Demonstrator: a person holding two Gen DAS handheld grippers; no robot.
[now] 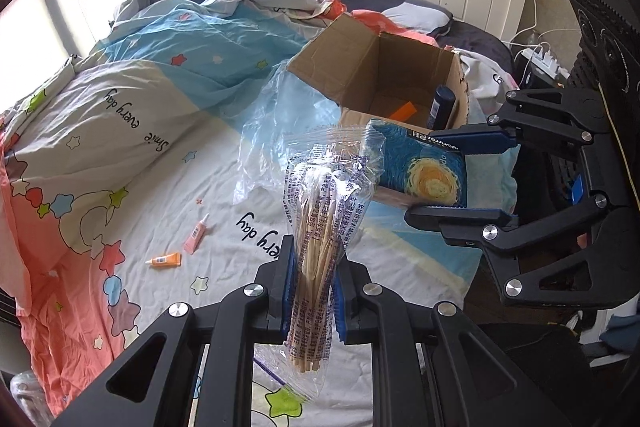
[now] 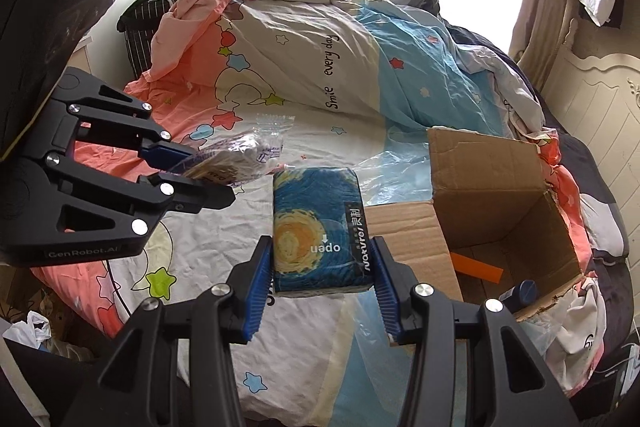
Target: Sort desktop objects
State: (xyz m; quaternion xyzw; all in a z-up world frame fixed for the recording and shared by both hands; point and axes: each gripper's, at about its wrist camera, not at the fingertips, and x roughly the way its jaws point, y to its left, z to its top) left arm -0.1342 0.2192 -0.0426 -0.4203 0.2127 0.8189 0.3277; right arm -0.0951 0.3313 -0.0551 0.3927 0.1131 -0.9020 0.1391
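Left gripper [image 1: 312,287] is clamped on a clear plastic packet of wooden sticks [image 1: 320,227]; right gripper [image 2: 322,287] grips a blue starry-print tissue pack [image 2: 318,227] beside the open brown cardboard box [image 2: 500,187], whose dark blue bottle [image 2: 520,293] is partly hidden.

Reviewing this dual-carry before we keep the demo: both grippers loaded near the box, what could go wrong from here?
1. The left gripper pinches the crinkly clear plastic packet of wooden sticks by its middle; the loose film could slip.
2. The right gripper holds only the near end of the blue starry-night tissue pack, so the pack may sag or twist out.
3. The brown cardboard box lies tipped on soft bedding; a drop could bounce off its flap.
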